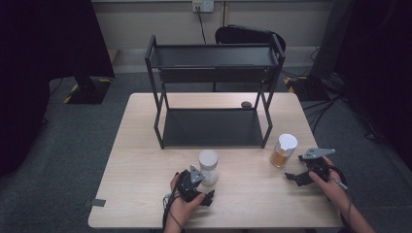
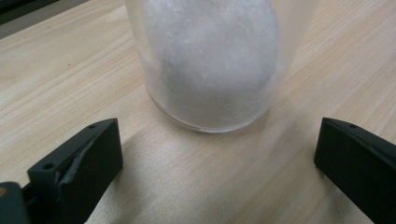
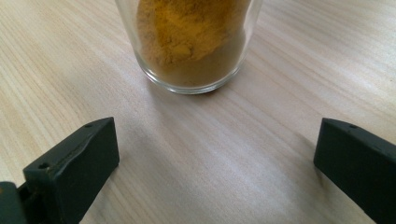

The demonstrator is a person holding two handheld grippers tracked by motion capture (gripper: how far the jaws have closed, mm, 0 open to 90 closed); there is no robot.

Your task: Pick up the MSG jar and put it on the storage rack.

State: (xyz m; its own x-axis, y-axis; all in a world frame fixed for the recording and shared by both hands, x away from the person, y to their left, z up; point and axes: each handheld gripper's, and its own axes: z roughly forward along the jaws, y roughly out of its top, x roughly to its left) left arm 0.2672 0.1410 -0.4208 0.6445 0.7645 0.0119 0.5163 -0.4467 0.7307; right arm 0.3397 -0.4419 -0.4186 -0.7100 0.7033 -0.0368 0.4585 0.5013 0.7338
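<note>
Two spread grippers, left gripper (image 1: pixel 210 198) and right gripper (image 1: pixel 289 176), were aimed at white-powder glass jar (image 2: pixel 212 60) and orange-powder glass jar (image 3: pixel 191 42) (neither gripped yet); closing around each seemed needed next.

A white-powder jar (image 1: pixel 208 166) and an orange-powder jar (image 1: pixel 283 150) (both white-lidded) stand upright, well apart, on the table.

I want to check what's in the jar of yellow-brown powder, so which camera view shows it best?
The right gripper view: the jar of yellow-brown powder stands close ahead, its grainy contents clear through the glass. The high view shows the whole jar, white lid on, but small.
</note>
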